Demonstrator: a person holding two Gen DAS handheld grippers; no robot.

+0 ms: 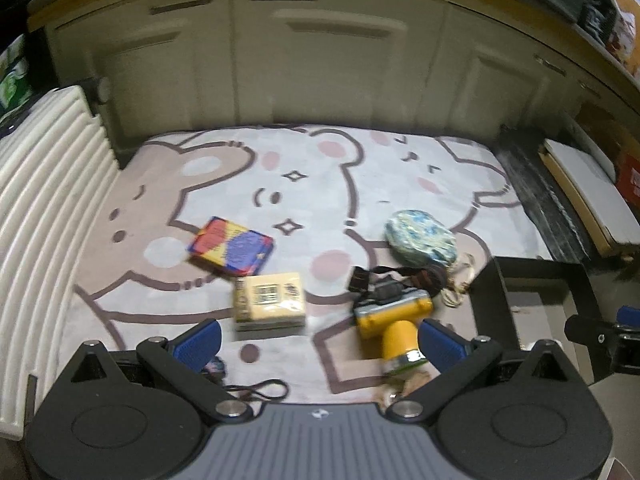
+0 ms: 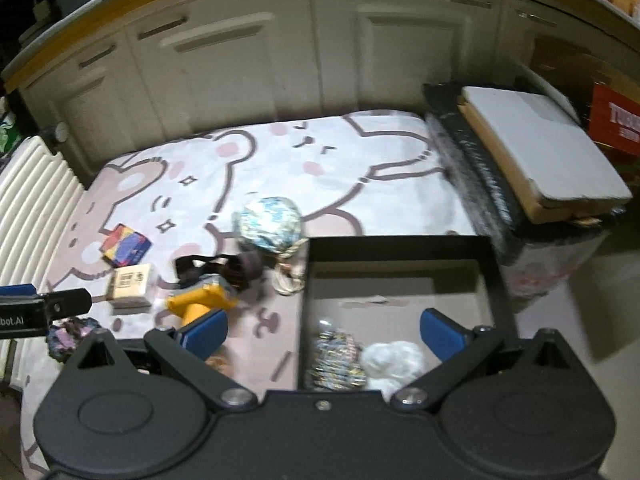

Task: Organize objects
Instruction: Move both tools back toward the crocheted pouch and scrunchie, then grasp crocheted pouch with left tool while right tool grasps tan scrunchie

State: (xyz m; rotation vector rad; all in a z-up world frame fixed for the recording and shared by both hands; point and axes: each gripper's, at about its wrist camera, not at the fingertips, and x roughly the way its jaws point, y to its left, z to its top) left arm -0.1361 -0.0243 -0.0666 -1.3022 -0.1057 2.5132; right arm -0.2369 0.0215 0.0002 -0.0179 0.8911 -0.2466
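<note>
On the bear-print rug (image 1: 320,168) lie a red-blue-yellow box (image 1: 232,246), a pale yellow box (image 1: 270,300), a yellow camera-like device (image 1: 394,320) with a dark strap (image 1: 404,276), and a blue-patterned pouch (image 1: 420,236). My left gripper (image 1: 320,344) is open and empty above the rug, just short of the yellow box and device. My right gripper (image 2: 324,332) is open and empty over the near left wall of a black bin (image 2: 496,280), which holds a patterned pouch (image 2: 338,360) and a white bundle (image 2: 394,360).
Cream cabinets (image 1: 320,60) stand behind the rug. A white ribbed radiator (image 1: 44,208) is on the left. A flat cardboard box (image 2: 536,152) on a black stack is at the right. A cord bundle (image 2: 288,276) lies by the bin. A small dark patterned item (image 2: 68,338) lies near left.
</note>
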